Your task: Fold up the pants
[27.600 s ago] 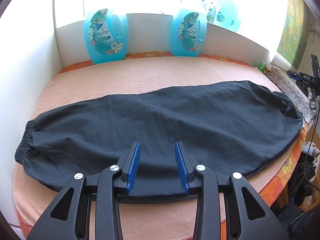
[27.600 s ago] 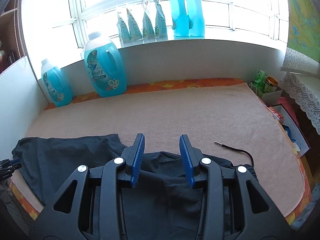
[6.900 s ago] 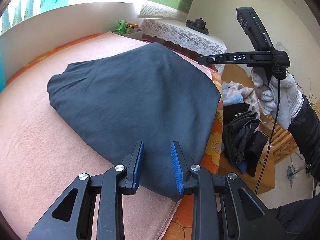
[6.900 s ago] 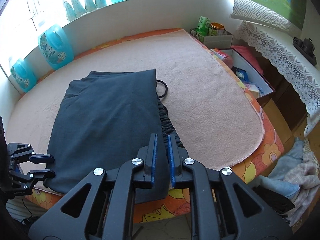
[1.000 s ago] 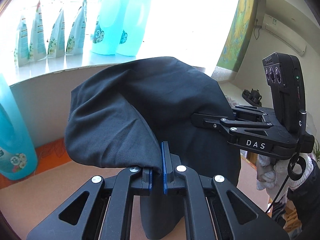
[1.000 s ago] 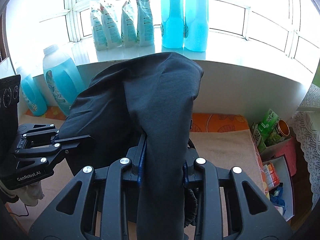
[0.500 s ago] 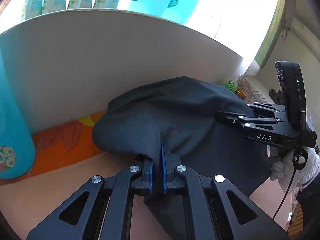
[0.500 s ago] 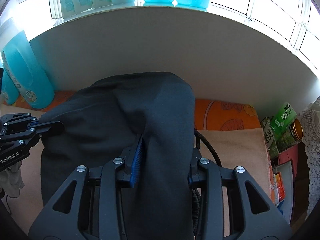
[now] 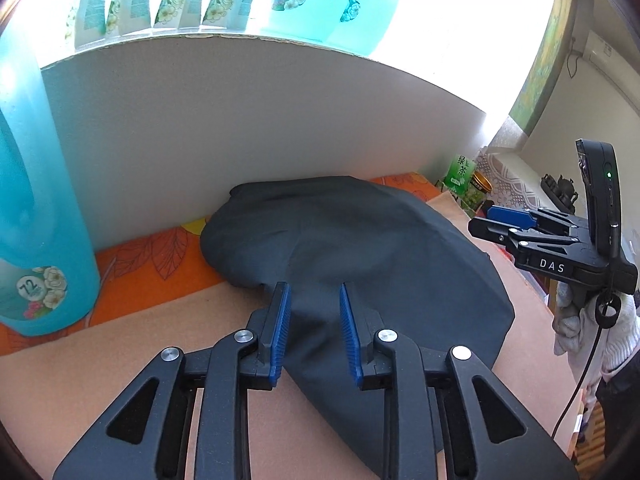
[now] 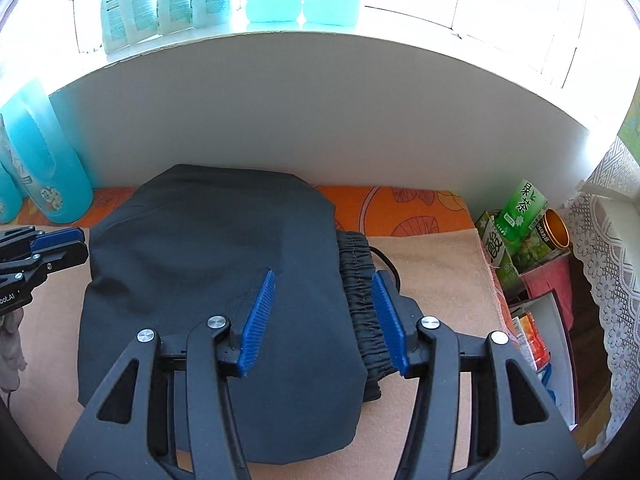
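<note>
1. Now that the folded pants (image 10: 208, 280) lie in a flat bundle on the pink cloth (image 10: 436, 272), close to the white wall (image 10: 320, 120) under the window, the step in hand looks like the let-go, and it should be done cleanly.
2. The left claw (image 9: 314, 330) has just been opening; its blue pads (image 9: 280, 332) stand narrowly apart with dark fabric between them but not pinched.
3. The right claw (image 10: 322, 318) has also just been opening and stands about half wide, straddling the near right edge of the pants beside the gathered waistband (image 10: 360, 300); its pads do not press on the cloth.
4. Open both claws a little more before backing off, so that no ribbed pad drags the top layer.
5. Draw each claw straight back along its own fingers and slightly up; a sideways pull would likely skew the fold.
6. Watch the black cord (image 10: 384, 260) showing by the waistband: the right claw's outer finger is near it and could snag it.
7. The far edge sits on the orange cover (image 9: 152, 256) near the blue bottle (image 9: 40, 208); leave it alone unless the bundle needs squaring.
</note>
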